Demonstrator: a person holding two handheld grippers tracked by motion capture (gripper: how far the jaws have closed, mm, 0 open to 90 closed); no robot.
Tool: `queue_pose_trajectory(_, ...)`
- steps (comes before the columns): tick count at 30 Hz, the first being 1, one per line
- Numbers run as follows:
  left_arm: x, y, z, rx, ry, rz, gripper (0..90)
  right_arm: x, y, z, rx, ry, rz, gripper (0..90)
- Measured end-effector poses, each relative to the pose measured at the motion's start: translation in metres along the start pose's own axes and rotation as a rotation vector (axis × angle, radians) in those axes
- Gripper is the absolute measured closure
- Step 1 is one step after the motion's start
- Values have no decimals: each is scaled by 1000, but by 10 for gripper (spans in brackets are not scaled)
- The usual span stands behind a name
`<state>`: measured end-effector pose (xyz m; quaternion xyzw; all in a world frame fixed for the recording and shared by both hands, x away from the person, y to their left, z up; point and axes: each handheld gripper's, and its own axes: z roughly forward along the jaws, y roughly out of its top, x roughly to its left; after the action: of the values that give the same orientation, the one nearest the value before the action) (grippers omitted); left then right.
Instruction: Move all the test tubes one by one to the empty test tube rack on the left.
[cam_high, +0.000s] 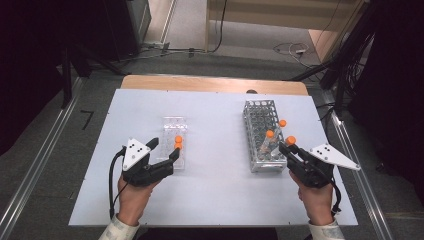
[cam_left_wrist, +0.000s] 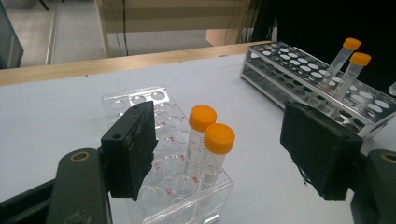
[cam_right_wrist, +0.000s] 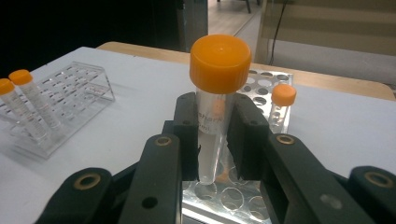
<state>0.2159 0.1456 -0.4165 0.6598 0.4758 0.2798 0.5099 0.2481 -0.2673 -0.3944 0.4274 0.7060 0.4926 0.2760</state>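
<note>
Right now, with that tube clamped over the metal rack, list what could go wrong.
1. The right gripper pinches the held tube on its smooth wall below the cap; it could slip or tilt in transit.
2. Its tip hangs just above the metal rack; a sideways move may catch the rack or the two leaning tubes.
3. The left gripper straddles the clear rack; it could knock the standing tubes.

Orange caps top the clear tubes (cam_left_wrist: 211, 154); near-left rack (cam_left_wrist: 161, 140) is clear, with apparently red markings; right rack (cam_high: 260, 135) silvery; table (cam_high: 215, 190) white.
</note>
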Motion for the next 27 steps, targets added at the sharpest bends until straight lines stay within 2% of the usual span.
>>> queue_pose_trajectory(9,-2,0,0,0,-4,5,266,16,-4,7,20,61,-12,721)
queue_pose_trajectory(18,-5,0,0,2,-14,13,266,49,-13,21,64,146,-81,721)
queue_pose_trajectory(27,-11,-1,2,12,-30,24,265,69,-20,32,99,188,-123,721)
